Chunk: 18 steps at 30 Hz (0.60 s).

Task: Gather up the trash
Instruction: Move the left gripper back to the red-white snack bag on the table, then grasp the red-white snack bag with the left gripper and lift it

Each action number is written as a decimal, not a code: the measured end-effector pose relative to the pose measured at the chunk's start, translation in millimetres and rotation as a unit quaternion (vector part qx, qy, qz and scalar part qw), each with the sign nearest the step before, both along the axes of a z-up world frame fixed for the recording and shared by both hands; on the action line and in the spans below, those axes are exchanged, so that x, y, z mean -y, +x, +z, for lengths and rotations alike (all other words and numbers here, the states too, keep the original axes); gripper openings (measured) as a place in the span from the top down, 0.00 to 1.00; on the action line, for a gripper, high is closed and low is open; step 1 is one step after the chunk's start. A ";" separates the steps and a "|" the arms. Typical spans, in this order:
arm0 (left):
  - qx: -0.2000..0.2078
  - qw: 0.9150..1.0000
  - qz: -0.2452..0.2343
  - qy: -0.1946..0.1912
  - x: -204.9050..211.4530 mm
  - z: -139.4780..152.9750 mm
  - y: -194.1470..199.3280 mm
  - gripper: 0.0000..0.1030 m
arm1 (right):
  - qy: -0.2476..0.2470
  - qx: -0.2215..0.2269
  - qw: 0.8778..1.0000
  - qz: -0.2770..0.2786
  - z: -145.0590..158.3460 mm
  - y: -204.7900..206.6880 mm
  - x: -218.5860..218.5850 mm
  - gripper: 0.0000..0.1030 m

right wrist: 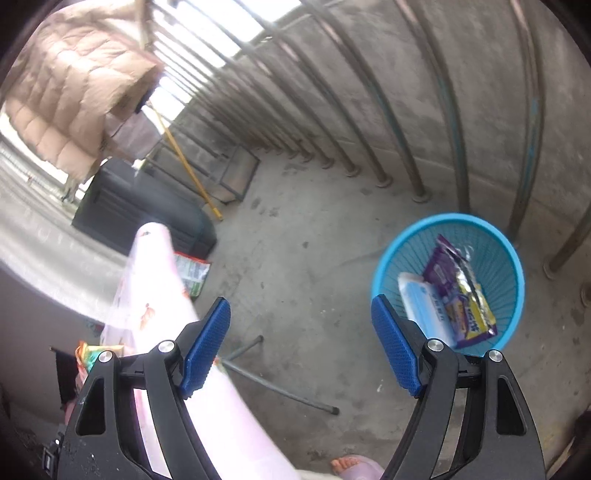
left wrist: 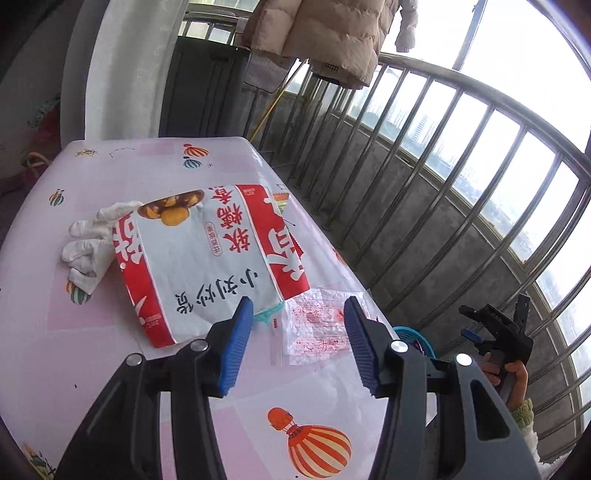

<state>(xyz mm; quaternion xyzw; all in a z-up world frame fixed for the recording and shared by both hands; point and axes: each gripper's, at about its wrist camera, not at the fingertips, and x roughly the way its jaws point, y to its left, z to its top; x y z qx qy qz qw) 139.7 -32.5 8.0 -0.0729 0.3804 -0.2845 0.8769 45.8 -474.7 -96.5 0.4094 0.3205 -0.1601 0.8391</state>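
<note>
A red and white paper snack bag lies flat on the pink balloon-print table. Beside it, near the table's right edge, lies a clear plastic bag with red marks. My left gripper hovers open just short of the plastic bag, nothing between its blue pads. On the concrete floor stands a blue basket holding a purple wrapper and a white and blue tissue pack. My right gripper is open and empty above the floor, left of the basket.
A white glove lies left of the snack bag. A green packet sits on the floor by the table's edge. Metal railing lines the balcony. A padded coat hangs overhead, and a dark bin stands further back.
</note>
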 end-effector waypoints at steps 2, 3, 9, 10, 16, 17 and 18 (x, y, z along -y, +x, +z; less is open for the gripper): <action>0.006 1.000 0.020 -0.010 -19.0 1.8 -1.4 0.52 | -0.018 0.015 0.999 0.038 21.3 15.9 -18.0 0.27; 0.008 0.999 0.029 -0.016 -28.4 2.1 -1.7 0.52 | -0.024 0.021 0.998 0.057 30.4 23.7 -28.5 0.27; 0.018 0.996 0.080 -0.033 -76.7 5.9 9.9 0.52 | -0.036 0.046 0.985 0.163 60.3 72.1 -92.6 0.27; 0.021 0.996 0.085 -0.035 -83.4 6.8 13.9 0.52 | -0.038 0.047 0.982 0.176 63.6 79.5 -103.1 0.27; -0.002 0.993 0.100 -0.065 -121.9 5.1 72.5 0.52 | -0.007 0.006 0.981 0.193 48.0 115.6 -136.7 0.28; -0.010 0.992 0.108 -0.067 -126.7 1.6 88.9 0.52 | 0.003 -0.003 0.982 0.191 40.6 120.2 -137.0 0.30; -0.022 0.991 0.113 -0.068 -131.0 -2.0 105.2 0.52 | 0.011 -0.013 0.982 0.187 32.9 125.2 -137.6 0.31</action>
